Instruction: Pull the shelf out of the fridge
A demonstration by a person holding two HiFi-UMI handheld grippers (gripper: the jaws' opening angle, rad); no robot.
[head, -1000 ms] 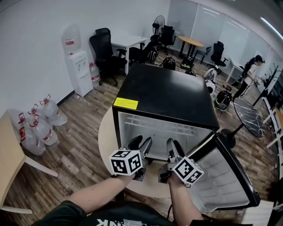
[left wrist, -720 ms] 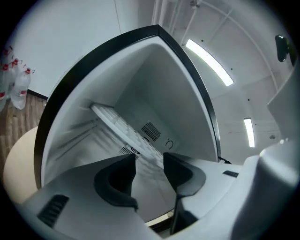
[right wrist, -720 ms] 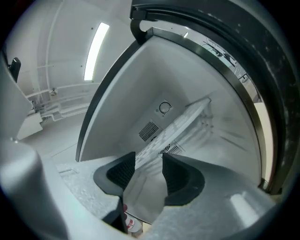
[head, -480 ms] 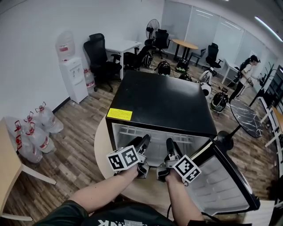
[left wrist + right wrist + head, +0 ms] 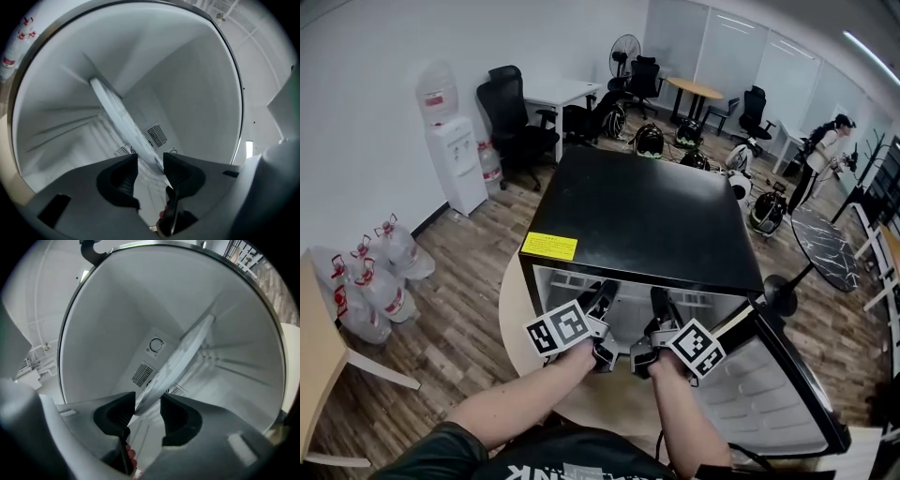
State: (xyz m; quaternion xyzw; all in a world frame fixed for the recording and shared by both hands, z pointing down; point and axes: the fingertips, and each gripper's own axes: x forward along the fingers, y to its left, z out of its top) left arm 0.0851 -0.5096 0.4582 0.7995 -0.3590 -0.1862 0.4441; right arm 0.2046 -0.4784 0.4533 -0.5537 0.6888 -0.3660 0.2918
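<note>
While black fridge (image 5: 647,211) is stood on round table (image 5: 514,300), its door (image 5: 787,403) is swung wide open at right. White shelf (image 5: 190,350) is seated inside fridge cavity, seen slanted in both gripper views. Left gripper (image 5: 149,171) is reached into fridge, jaws held apart, shelf's front edge lying between them, not clamped. Right gripper (image 5: 147,409) is likewise reached inside beside it, jaws just opened wide, shelf edge between pads, no grip made.

Water dispenser (image 5: 459,161), spare jugs (image 5: 389,286) (on the floor), black office chair (image 5: 512,112), fan (image 5: 625,52)
</note>
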